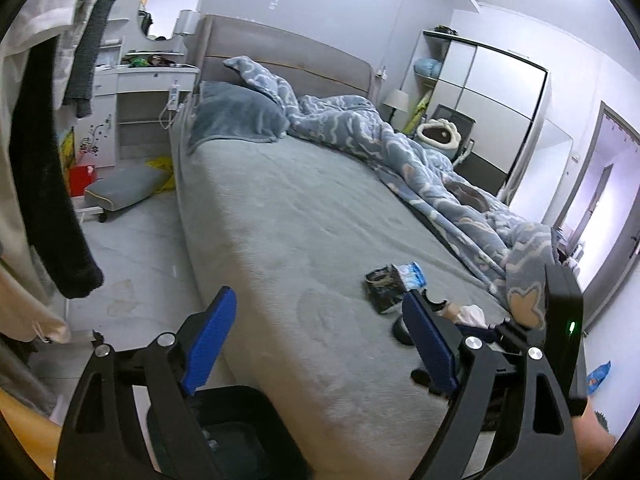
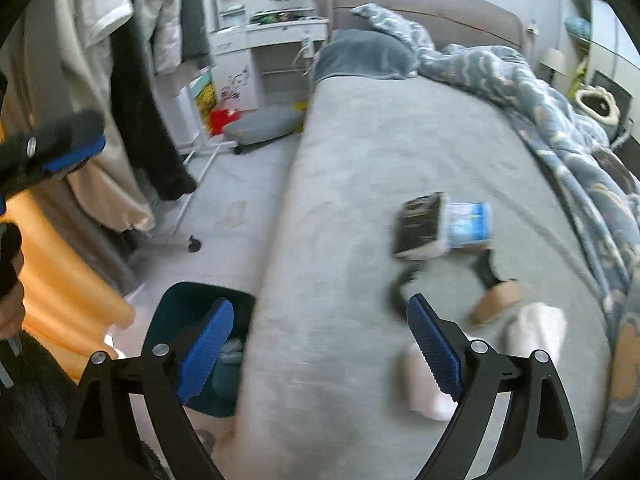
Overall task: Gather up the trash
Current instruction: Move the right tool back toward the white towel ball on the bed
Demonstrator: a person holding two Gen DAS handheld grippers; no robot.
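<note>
**Trash run: bin has some in it, bed still has a pile**

Left wrist view: my left tool point(image 1: 320, 344) is spread wide with nothing between the pads, hanging over the near corner of the bed point(image 1: 288, 216). The bin point(image 1: 236, 432) sits on the floor right under it, tight against the bed's side, and I can make out something pale inside, so I'd guess at least a bit has gone in. Still on the bed: a dark wrapper point(image 1: 383, 286) with a blue-white packet point(image 1: 412, 274) touching it, plus a white tissue point(image 1: 474, 316) partly hidden behind my finger.

Right wrist view: right tool point(image 2: 320, 352) is also spread and empty, aimed at the bed. It's blurry, but the wrapper point(image 2: 420, 226), packet point(image 2: 468, 224), tissue point(image 2: 536, 328) and a brown lump point(image 2: 500, 300) I can't identify are all there. The bin point(image 2: 192, 312) is at lower left.

So I'd call it partway, several pieces left.
</note>
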